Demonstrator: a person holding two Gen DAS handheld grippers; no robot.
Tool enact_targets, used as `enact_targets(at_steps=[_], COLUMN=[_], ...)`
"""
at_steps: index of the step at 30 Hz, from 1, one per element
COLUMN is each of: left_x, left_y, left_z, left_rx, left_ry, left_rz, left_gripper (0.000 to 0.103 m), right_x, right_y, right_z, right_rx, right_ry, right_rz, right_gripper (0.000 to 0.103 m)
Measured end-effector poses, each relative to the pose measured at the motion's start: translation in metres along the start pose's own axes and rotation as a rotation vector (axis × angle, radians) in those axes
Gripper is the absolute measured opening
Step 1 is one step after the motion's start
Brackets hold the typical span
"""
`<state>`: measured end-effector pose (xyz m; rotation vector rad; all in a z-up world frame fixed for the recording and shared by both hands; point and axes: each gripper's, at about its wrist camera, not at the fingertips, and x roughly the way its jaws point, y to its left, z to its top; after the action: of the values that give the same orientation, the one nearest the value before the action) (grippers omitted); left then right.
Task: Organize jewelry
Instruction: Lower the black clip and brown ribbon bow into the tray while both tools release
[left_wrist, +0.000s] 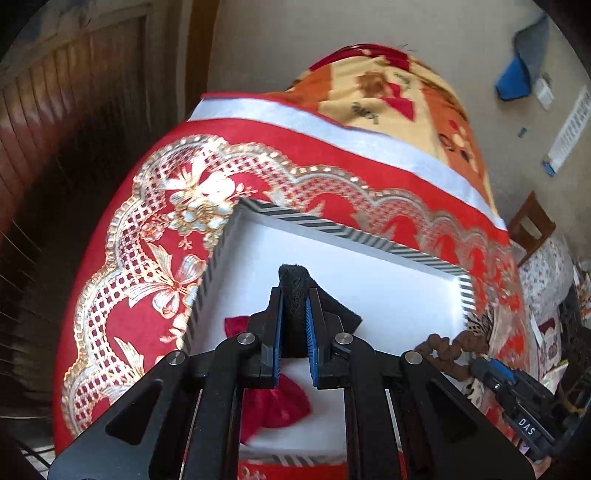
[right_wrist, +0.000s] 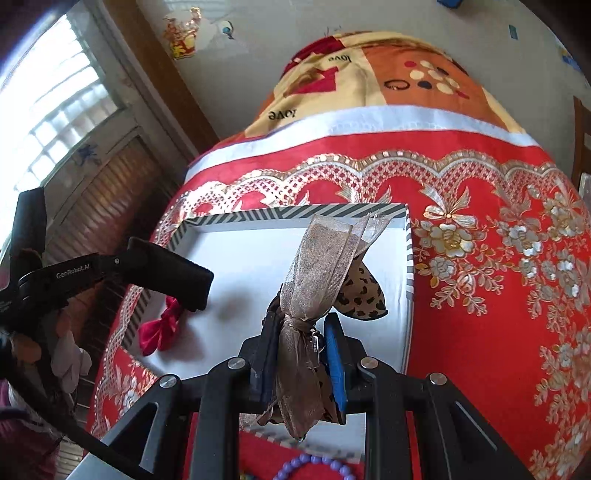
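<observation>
With the white tray (right_wrist: 236, 254) as my landmark: my left tongs (left_wrist: 295, 295) clamp a black fuzzy hair piece (left_wrist: 293, 280) above its left half, over the red bow (right_wrist: 159, 332). My right tongs (right_wrist: 301, 325) pinch 1 gauze-and-leopard bow (right_wrist: 325, 258) over its right half, ready for sorting.

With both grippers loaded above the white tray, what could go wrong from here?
1. The left gripper and right gripper hang close over the same white tray, so they may collide.
2. The black item could land on the red bow and cover it.
3. The sheer ribbon hair tie trails loosely, so it might snag on the right gripper's fingers at release.
</observation>
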<state>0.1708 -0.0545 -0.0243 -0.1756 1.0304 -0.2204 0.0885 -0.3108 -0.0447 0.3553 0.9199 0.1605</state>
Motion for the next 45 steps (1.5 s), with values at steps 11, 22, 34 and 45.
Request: enact_targets(at_steps=[11,22,34,45], left_x=[0.031,0.028,-0.009,-0.051], left_y=[0.025,0.026,-0.002,-0.023], left_z=[0.0,-0.006,-0.033,-0.071], left_rx=[-0.033,-0.034,0.082,0.154], left_ry=[0.03,0.01,-0.073,-0.137], left_rz=[0.075,0.058,0.111,0.161], left_gripper=[0.011,0.048,0.048,0.048], right_x=[0.051,0.041,0.003,-0.029], right_y=[-0.021,-0.012,0.01,0.019], right_z=[0.009,0.001,-0.015,-0.039], right_rx=[-0.018,-0.082,-0.096,-0.101], right_ry=[0.076,0.043,-0.019,-0.034], right_rz=[-0.119,-0.166,-0.149,-0.162], right_gripper=[0.023,0.044,0.044,0.045])
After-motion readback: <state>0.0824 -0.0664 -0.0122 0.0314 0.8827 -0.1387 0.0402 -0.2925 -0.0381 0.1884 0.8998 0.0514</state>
